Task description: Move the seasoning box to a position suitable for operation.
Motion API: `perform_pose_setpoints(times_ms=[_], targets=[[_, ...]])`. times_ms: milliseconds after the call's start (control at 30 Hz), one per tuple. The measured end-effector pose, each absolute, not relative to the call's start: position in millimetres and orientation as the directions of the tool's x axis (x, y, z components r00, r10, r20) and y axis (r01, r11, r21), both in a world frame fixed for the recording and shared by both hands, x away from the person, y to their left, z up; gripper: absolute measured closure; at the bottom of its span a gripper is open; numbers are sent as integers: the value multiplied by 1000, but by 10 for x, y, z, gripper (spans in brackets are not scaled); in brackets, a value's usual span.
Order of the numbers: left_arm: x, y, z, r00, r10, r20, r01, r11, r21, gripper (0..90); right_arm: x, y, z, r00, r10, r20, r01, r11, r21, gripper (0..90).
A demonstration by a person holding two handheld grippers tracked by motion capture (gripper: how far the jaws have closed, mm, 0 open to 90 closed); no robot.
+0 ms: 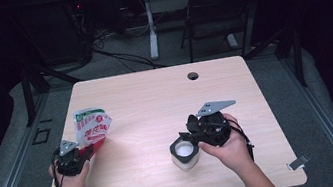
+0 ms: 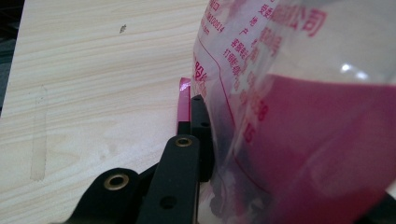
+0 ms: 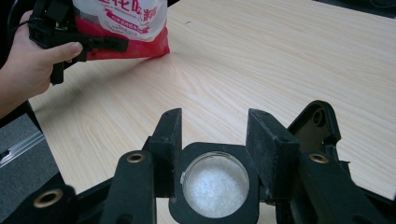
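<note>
While the left gripper [image 1: 82, 152] clamps the lower edge of the bag [image 1: 92, 128], its jaws stand almost closed, with the bag's red seam pinched between them. Held upright, the bag rests with its bottom at the table's [image 1: 154, 95] front-left part; it is white and red with red print and a green mark at the top. Seen from the left gripper view, the bag [image 2: 299, 116] is clear plastic above a red band, with one black jaw pressed against its side. On the table's front-right part stands the jar [image 1: 184, 152], a small clear container with a black rim, holding white granules. Around it the right gripper [image 1: 187, 141] has its jaws spread wide, one on each side of the rim. From the right gripper view, both jaws flank the jar [image 3: 215, 186] closely; whether the pads press on it cannot be told. Bag and jar stand well apart. Beyond the table, a folding chair [image 1: 219, 9] stands on the floor.
</note>
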State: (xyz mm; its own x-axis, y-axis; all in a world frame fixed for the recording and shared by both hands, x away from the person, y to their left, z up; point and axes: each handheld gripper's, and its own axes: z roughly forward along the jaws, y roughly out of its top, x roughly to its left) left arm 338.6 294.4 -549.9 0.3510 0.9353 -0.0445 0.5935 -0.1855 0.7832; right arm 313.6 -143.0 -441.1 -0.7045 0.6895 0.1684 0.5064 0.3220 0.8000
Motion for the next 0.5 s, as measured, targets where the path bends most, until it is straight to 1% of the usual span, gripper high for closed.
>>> perform_pose_setpoints(times_ms=[100,300,367,500], targets=[[3382,2947,-5500,347,936,-65,600,-168,782,851,3138,-1434,-4413,-702,692,169,506,318,802,551],[3370,2974,-5498,345,933,-100,604,-140,785,769,3148,-1439,-4421,-700,694,168,512,323,796,550],[3363,2985,-5495,345,931,-121,609,-124,783,704,3151,-1436,-4423,-701,694,168,511,323,797,550],[3343,2995,-5508,362,924,-125,604,-130,787,586,3160,-1441,-4419,-699,695,171,510,317,799,550]])
